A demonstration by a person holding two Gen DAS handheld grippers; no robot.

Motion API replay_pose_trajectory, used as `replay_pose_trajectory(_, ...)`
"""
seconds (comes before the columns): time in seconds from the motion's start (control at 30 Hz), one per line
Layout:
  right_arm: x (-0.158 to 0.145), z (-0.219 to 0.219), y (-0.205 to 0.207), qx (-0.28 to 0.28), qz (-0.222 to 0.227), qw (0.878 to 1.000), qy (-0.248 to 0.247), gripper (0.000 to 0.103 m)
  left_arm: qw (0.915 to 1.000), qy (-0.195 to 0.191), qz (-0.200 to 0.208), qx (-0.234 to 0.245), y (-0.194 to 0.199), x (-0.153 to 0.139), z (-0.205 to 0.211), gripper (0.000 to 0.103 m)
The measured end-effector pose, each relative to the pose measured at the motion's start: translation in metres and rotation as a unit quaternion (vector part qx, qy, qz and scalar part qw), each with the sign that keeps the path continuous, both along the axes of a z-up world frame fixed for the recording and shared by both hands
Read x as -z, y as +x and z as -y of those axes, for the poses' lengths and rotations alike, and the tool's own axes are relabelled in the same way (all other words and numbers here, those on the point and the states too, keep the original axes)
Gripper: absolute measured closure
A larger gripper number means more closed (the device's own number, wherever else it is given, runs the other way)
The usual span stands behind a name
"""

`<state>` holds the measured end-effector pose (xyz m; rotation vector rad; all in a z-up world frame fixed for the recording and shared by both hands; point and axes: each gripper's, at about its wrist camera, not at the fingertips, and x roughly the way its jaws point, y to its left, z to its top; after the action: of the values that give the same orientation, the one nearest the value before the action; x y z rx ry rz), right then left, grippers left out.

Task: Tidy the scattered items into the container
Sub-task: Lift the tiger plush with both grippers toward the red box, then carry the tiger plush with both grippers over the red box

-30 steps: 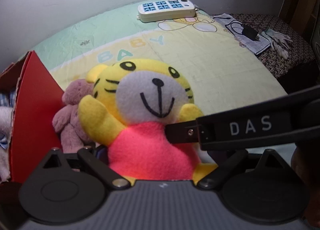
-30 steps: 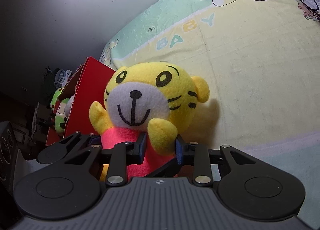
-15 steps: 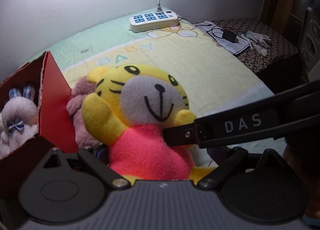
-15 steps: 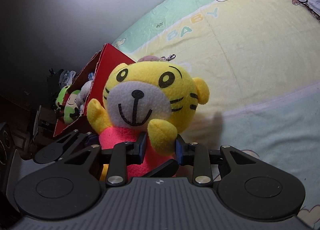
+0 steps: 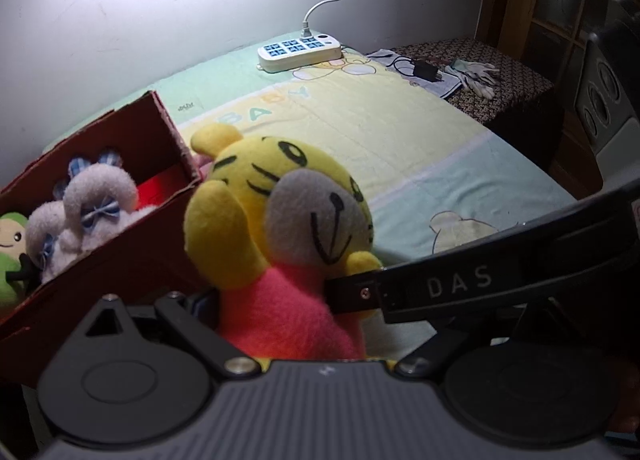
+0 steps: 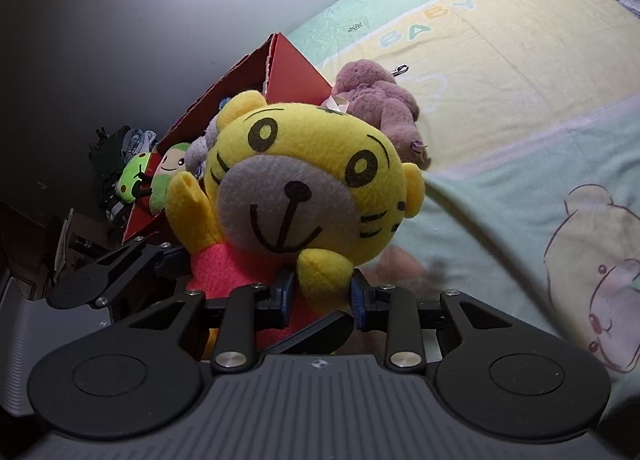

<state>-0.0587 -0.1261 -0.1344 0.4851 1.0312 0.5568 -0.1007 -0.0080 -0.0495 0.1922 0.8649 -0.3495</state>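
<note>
The yellow plush tiger in a pink shirt point(image 6: 304, 196), upright at frame centre and clear of the bed, is grasped by both tongs, the right tongs point(image 6: 320, 296) clenched on its paw, with the red cardboard box point(image 5: 160, 128) immediately to its left.

"BABY" printed on blanket point(image 5: 400, 132); "DAS" on right gripper point(image 5: 352, 296) arm.

Five plush toys: one yellow tiger point(image 6: 316, 184), one purple point(image 6: 376, 104), two green point(image 6: 132, 180), one white bunny point(image 5: 84, 212); one red box point(image 5: 120, 244); one power strip point(image 5: 298, 52).
</note>
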Motion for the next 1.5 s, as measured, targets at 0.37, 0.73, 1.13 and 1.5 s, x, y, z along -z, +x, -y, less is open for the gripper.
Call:
replay_pose_trajectory(0.37, -0.022, -0.034, -0.034, 0.04, 0.043, 0.998, 0.02, 0.071, 0.9981, -0.012, 0.042, 0.044, -0.037, -0.019, -0.05, 0.008)
replay_pose_trajectory(0.73, -0.07, -0.063, -0.032, 0.045, 0.123, 0.991, 0.033, 0.071, 0.988, -0.043, 0.14, 0.049, -0.048, -0.066, -0.088, 0.007)
replay_pose_trajectory(1.13, -0.094, -0.102, 0.011, 0.021, 0.172, 0.984, 0.036, 0.071, 0.9796, -0.077, 0.185, -0.017, -0.026, -0.09, -0.13, 0.006)
replay_pose_trajectory(1.5, -0.065, -0.104, 0.068, 0.017, 0.126, 0.991, 0.048, 0.071, 0.9832, -0.07, 0.16, -0.054, 0.023, -0.073, -0.133, 0.006)
